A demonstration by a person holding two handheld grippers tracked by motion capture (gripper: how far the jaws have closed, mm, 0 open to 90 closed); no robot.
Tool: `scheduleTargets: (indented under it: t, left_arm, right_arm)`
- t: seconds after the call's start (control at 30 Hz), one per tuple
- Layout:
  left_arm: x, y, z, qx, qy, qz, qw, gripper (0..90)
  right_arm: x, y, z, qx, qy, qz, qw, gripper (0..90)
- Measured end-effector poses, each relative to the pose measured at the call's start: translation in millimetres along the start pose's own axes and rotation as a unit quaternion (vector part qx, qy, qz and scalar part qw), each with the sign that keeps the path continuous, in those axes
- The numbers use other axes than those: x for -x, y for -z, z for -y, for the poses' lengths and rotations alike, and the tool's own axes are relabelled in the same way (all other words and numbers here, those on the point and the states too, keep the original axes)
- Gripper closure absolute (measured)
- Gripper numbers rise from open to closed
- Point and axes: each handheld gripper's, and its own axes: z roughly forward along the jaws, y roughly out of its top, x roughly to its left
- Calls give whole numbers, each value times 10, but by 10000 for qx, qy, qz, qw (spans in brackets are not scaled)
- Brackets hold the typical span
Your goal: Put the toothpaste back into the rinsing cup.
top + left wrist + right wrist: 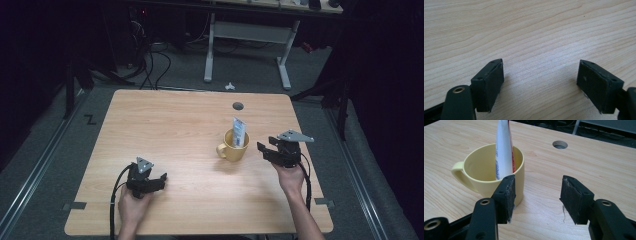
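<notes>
From the high view, a light wooden desk [165,125] carries a yellow mug [234,146] a little right of its middle, nearer the right edge than the left, with a white toothpaste tube [239,132] standing in it. The tube's long axis runs close to upright, its flat crimped end pointing up and leaning slightly toward the far edge; the mug's handle points toward the left edge. The right gripper [266,149] is held just beside the mug on its right, jaws apart and holding nothing. The left gripper [161,181] rests low near the front left of the desk, well apart from the mug. In the left gripper view, the left gripper [540,75] has its two black jaws spread wide over bare wood grain, nothing between them. In the right gripper view, the right gripper [537,195] has its jaws about half open and empty, the mug [491,170] just ahead and to the left of the gap, the tube [503,152] rising out of it against the mug's near wall, and a round cable hole [560,144] in the desk beyond. The work looks to be at the approach stage, before any grasp. A likely next move is for the right gripper to rise, line its jaws across the tube's flat sides above the rim, close, and lift straight along the tube's axis so the mug does not tip.
</notes>
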Motion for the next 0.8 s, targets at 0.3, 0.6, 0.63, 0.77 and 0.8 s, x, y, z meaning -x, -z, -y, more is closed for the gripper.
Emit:
scheduleTargets:
  t: [0.3,0.6,0.63,0.77,0.8]
  left_arm:
    - [1,0,0,1,1,-3,10000,222]
    - [0,0,0,0,0,-2,10000,221]
    - [0,0,0,1,0,-2,10000,222]
    - [0,0,0,0,-1,-2,10000,221]
    - [0,0,0,0,-1,-2,10000,222]
  right_arm:
    - [47,14,47,-23,-59,45,10000,459]
    - [63,23,72,-19,-108,75,9999,460]
    - [67,26,76,-18,-120,76,9999,460]
    - [81,37,91,-19,-153,79,9998,460]
    - [89,38,97,-17,-138,87,9999,460]
